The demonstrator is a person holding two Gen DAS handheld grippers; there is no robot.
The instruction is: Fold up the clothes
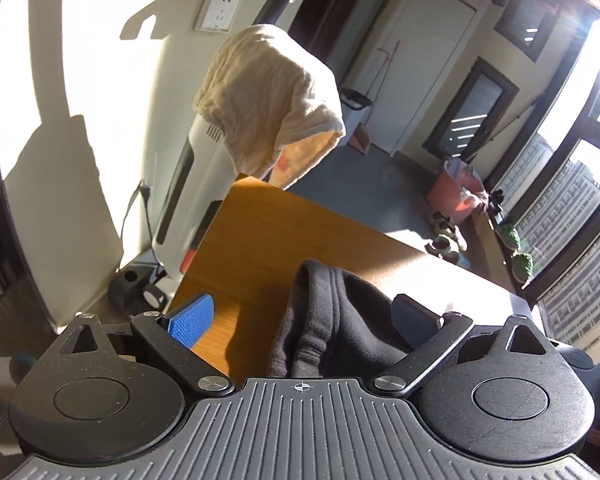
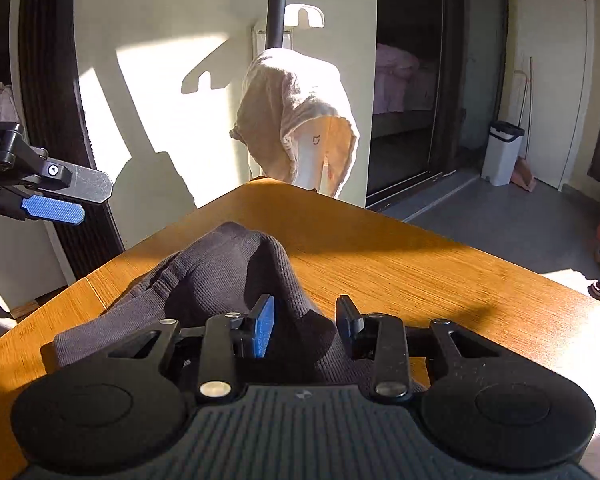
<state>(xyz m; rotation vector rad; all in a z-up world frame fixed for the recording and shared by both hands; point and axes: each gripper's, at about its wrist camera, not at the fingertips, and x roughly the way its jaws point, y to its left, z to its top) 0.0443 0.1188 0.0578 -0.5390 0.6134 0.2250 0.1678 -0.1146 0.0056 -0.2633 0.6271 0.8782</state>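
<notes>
The garment is left bunched on the table, released: left gripper spread wide, right gripper partly parted, nothing gripped.

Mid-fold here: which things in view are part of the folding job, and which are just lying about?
Part of the job:
- dark garment bunched on the wooden table
- left claw, open
- right claw, slightly open over the garment

Just lying about:
- cream towel draped over the white appliance
- white bin
- pink bucket
</notes>
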